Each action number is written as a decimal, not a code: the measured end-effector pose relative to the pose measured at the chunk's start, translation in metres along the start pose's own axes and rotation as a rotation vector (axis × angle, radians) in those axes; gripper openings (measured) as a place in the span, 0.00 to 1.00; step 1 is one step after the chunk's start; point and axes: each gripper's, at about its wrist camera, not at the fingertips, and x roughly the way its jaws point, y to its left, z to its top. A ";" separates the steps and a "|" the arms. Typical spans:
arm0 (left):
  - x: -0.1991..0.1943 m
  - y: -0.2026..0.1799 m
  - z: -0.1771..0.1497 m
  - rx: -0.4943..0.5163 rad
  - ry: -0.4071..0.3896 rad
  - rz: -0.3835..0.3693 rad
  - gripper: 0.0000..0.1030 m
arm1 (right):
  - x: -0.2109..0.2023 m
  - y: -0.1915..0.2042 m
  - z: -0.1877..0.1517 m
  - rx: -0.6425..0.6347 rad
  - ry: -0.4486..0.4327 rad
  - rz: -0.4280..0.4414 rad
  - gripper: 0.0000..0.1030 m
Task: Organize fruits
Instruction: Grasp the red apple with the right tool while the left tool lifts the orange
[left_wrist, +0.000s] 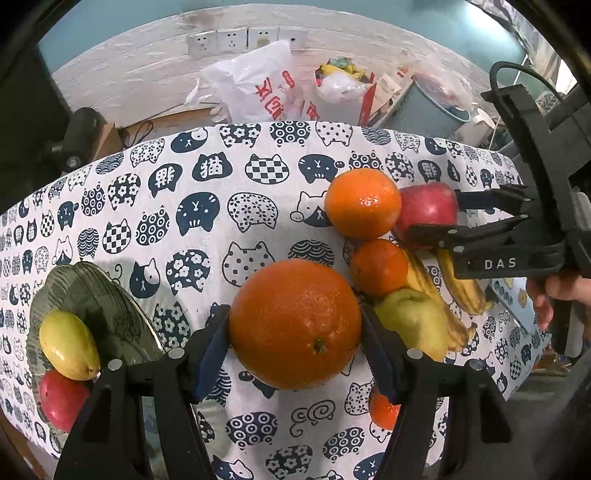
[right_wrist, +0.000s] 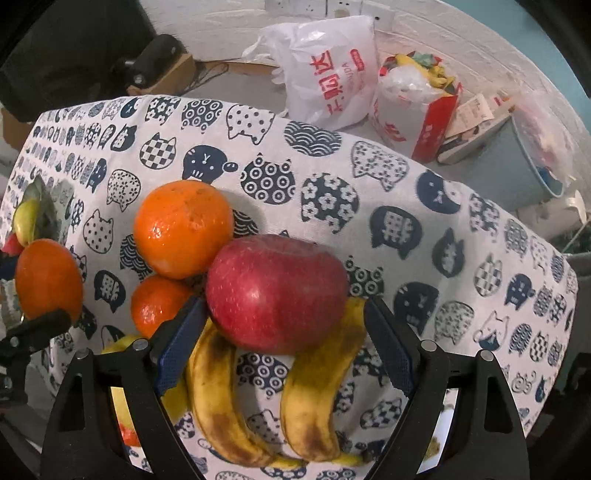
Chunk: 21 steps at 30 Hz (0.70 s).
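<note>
My left gripper (left_wrist: 295, 321) is shut on a large orange (left_wrist: 295, 325), pads pressing both its sides just above the cat-print cloth (left_wrist: 207, 206). A ridged green plate (left_wrist: 110, 306) at the left holds a yellow-green fruit (left_wrist: 68, 345) and a red apple (left_wrist: 61, 398). My right gripper (right_wrist: 282, 310) points down, open, around a second red apple (right_wrist: 277, 291) that rests on two bruised bananas (right_wrist: 218, 398); its right pad stands clear of the apple. Two smaller oranges (right_wrist: 183, 229) (right_wrist: 157, 302) touch that apple on its left. A yellow pear (left_wrist: 410, 321) lies beside the bananas.
Another small orange (left_wrist: 382, 410) peeks out behind my left gripper's right finger. Beyond the table's far edge, a white plastic bag (right_wrist: 325, 74), a red-and-white carton (right_wrist: 413, 110) and a blue bucket (right_wrist: 517, 162) sit on the floor. A person's hand (left_wrist: 554, 295) grips the right tool.
</note>
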 end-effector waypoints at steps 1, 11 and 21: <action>0.002 0.000 0.001 0.000 0.002 0.002 0.67 | 0.002 0.001 0.001 -0.007 -0.002 -0.002 0.83; 0.007 -0.002 0.006 0.001 0.008 0.005 0.67 | 0.016 0.002 0.002 -0.033 -0.037 0.011 0.77; -0.005 -0.005 0.003 0.011 -0.015 0.006 0.67 | -0.012 0.005 -0.006 0.004 -0.133 -0.009 0.77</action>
